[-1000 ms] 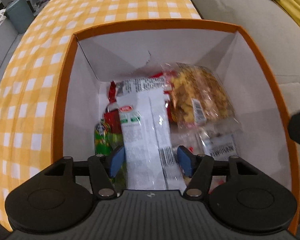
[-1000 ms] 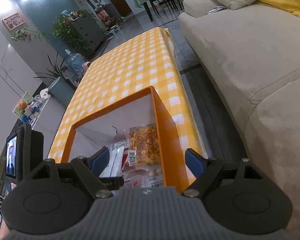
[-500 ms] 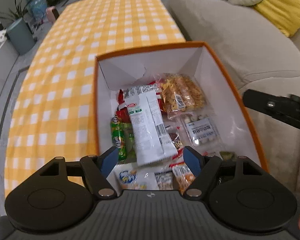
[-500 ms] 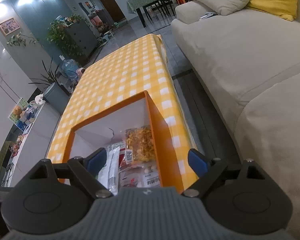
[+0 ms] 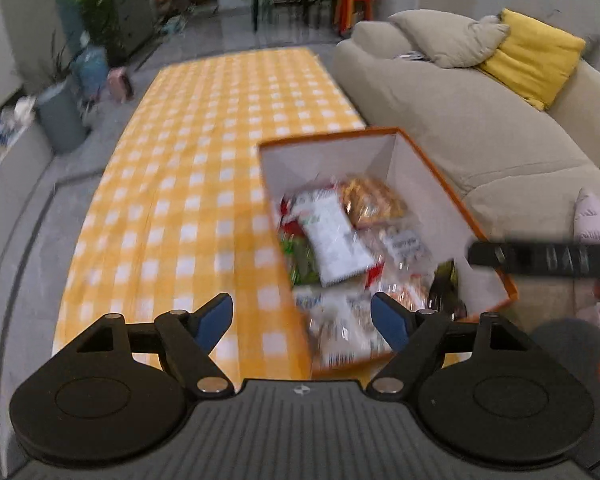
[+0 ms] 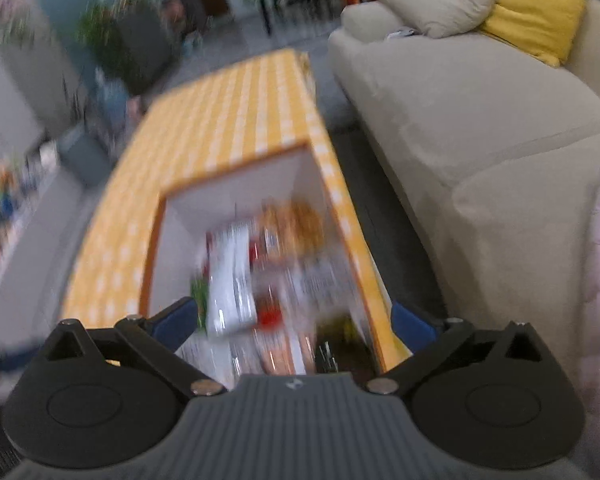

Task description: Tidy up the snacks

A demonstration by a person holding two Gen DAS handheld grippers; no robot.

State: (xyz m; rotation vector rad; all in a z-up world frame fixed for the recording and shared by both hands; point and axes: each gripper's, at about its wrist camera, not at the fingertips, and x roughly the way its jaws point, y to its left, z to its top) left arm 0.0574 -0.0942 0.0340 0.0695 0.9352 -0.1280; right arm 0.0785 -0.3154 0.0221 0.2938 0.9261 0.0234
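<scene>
An orange box with white inside walls (image 5: pixel 428 176) stands on the near right part of the yellow checked table (image 5: pixel 204 184). It holds several snack packets, among them a white packet (image 5: pixel 332 236) and a clear bag of golden snacks (image 5: pixel 372 200). My left gripper (image 5: pixel 302 320) is open and empty, above the box's near left corner. My right gripper (image 6: pixel 294 322) is open and empty over the box's (image 6: pixel 236 188) near end; that view is blurred. A dark part of the right gripper (image 5: pixel 540 258) shows at the right of the left wrist view.
A beige sofa (image 5: pixel 480 132) with a grey cushion and a yellow cushion (image 5: pixel 532 56) runs along the table's right side. A grey bin (image 5: pixel 60 116) and plants stand past the table's far left. A dining table and an orange stool are at the back.
Both grippers have pulled up and back from the box. The left one was low among the packets and is now higher and further left. Both stay open and empty.
</scene>
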